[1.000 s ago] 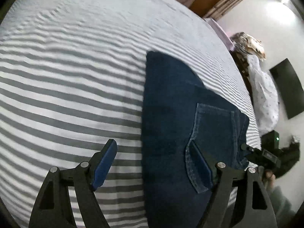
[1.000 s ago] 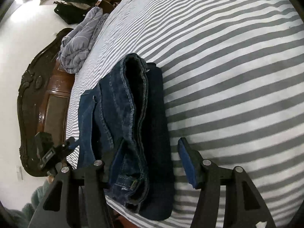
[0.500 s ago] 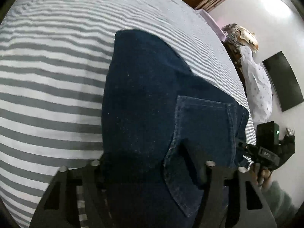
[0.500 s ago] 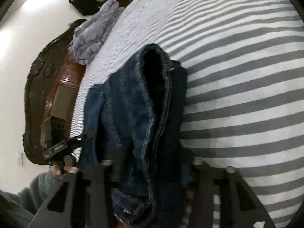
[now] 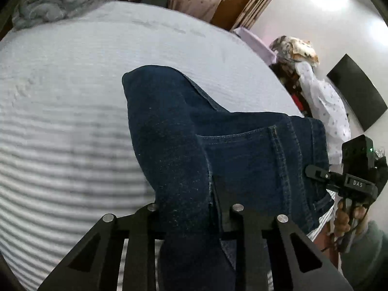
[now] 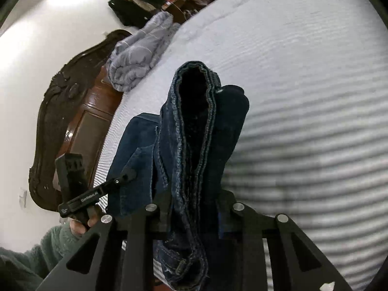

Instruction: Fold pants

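The folded dark blue jeans (image 5: 194,145) are lifted off the grey-and-white striped bed (image 5: 72,121). My left gripper (image 5: 191,218) is shut on one end of the folded bundle, beside the back pocket. My right gripper (image 6: 194,215) is shut on the other end, where the stacked hems and waistband (image 6: 194,111) show edge-on. Each gripper shows in the other's view: the right one in the left wrist view (image 5: 339,181), the left one in the right wrist view (image 6: 97,191). The fingertips are hidden in the denim.
A rumpled grey blanket (image 6: 138,55) lies at the head of the bed by a dark wooden headboard (image 6: 60,126). A clothes pile (image 5: 322,106) and a black wall screen (image 5: 356,92) stand beyond the bed's right side. The striped sheet (image 6: 315,97) spreads around the jeans.
Both grippers closed on the ends of the folded jeans and lifted the bundle off the bed. A second ago they were open, straddling the jeans lying flat.
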Tool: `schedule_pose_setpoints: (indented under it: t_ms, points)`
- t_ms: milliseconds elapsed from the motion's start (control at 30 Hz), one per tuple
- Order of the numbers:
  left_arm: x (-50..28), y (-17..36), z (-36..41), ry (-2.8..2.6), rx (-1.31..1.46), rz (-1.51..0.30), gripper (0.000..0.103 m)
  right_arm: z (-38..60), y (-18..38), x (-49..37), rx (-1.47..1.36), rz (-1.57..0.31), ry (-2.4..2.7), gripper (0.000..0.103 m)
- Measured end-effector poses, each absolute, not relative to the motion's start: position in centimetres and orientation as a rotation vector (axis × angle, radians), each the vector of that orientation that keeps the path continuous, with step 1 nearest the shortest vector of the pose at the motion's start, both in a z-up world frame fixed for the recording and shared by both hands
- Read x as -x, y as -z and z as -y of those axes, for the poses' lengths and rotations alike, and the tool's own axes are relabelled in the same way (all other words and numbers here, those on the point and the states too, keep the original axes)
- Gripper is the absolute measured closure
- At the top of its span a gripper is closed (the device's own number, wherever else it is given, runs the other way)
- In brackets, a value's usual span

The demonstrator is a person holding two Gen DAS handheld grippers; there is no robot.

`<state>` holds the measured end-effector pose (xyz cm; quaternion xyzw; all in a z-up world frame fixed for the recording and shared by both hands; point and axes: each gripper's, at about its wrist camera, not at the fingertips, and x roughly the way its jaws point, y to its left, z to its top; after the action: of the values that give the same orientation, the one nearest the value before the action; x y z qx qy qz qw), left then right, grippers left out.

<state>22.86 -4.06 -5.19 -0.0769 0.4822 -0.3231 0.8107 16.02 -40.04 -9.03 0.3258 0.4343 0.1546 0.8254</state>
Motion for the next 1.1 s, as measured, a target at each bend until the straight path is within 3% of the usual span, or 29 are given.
schedule_pose_setpoints:
  t_ms: [233, 433, 467, 533, 600, 700, 800, 967, 1100]
  points:
    - [-28.4, 3.4, 4.9, 0.648, 0.112, -1.001, 0.078, 40.3, 6.8, -22.6, -0.658, -0.914, -0.324, 0.079]
    - [-31.9, 9.9, 5.8, 0.593, 0.073, -1.110, 0.078, 39.8, 11.0, -27.0, -0.603, -1.009, -0.286, 0.078]
    - [-32.1, 10.9, 5.7, 0.572, 0.057, -1.122, 0.072, 39.4, 12.2, -27.6, -0.571, -1.042, -0.261, 0.077]
    - [-32.3, 12.1, 5.2, 0.570, 0.082, -1.113, 0.063, 38.9, 14.3, -28.3, -0.495, -1.094, -0.183, 0.056]
    - [-32.5, 12.3, 4.3, 0.570, 0.122, -1.103, 0.053, 39.2, 15.0, -28.2, -0.510, -1.070, -0.176, 0.055]
    - [-32.9, 11.9, 3.1, 0.561, 0.180, -1.123, 0.051, 39.5, 14.3, -27.8, -0.515, -1.064, -0.170, 0.054]
    - [-31.7, 9.8, 2.2, 0.511, 0.141, -1.059, 0.051, 40.2, 12.3, -25.9, -0.487, -1.026, -0.121, 0.053]
    - [-25.8, 6.2, 4.3, 0.426, -0.146, -0.854, 0.048, 38.2, 7.1, -22.4, -0.344, -0.898, -0.136, 0.053]
    - [-22.7, 6.9, 6.8, 0.386, -0.318, -0.838, 0.048, 36.0, 7.5, -20.5, -0.325, -0.950, -0.175, 0.056]
